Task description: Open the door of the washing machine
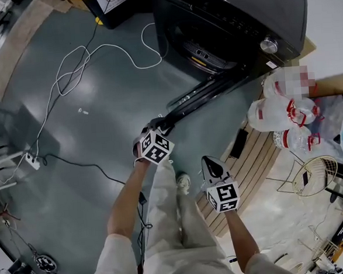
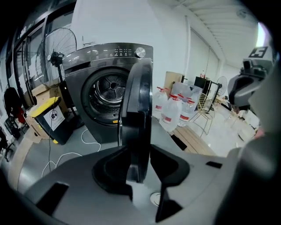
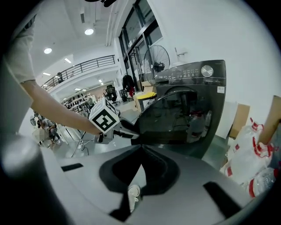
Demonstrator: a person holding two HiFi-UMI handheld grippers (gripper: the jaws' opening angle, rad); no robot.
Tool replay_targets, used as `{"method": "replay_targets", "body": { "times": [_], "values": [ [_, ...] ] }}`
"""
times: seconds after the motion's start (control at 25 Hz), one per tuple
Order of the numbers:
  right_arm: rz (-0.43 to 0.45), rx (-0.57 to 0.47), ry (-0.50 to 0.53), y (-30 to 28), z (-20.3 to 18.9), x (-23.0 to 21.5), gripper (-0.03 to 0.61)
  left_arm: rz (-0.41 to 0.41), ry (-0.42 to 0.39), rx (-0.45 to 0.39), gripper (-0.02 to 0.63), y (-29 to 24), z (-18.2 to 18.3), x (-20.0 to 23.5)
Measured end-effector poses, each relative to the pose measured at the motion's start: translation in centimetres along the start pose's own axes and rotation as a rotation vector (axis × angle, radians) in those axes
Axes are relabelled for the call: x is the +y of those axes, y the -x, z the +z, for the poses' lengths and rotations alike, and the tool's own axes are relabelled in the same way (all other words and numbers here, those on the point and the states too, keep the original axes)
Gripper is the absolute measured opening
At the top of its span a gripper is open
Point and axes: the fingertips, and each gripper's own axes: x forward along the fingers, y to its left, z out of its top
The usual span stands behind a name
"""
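Head view gives me the door (image 1: pixel 206 94) only edge-on, a thin dark bar swung out from the washing machine (image 1: pixel 239 17). The marker cube (image 1: pixel 156 147) covers the grip there. The left gripper view settles it: my left tongs (image 2: pixel 139 151) are clamped on the door's rim, with the drum (image 2: pixel 107 88) bare behind it. My right tongs (image 3: pixel 141 148) are pinched together on nothing, near the door's dark glass but clear of it.

Bright even light, warped fisheye edges
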Motion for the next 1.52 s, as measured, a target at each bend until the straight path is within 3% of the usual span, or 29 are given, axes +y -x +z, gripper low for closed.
{"method": "replay_targets", "body": {
  "times": [0.16, 0.88, 1.32, 1.52],
  "values": [
    [-0.016, -0.004, 0.001, 1.7, -1.2, 0.2, -0.002, 0.000, -0.005, -0.010, 0.074, 0.5, -0.1, -3.5],
    [-0.051, -0.018, -0.041, 6.1, -4.8, 0.5, -0.002, -0.078, 0.078, -0.069, 0.077, 0.2, 0.9, -14.7],
    [-0.063, -0.001, -0.074, 8.8, -6.3, 1.1, -0.002, -0.087, 0.073, -0.010, 0.084, -0.1, 0.9, -16.4],
    [-0.073, -0.001, -0.092, 9.3, -5.9, 1.2, -0.002, -0.134, 0.080, -0.006, 0.088, 0.0, 1.1, -16.8]
  ]
}}
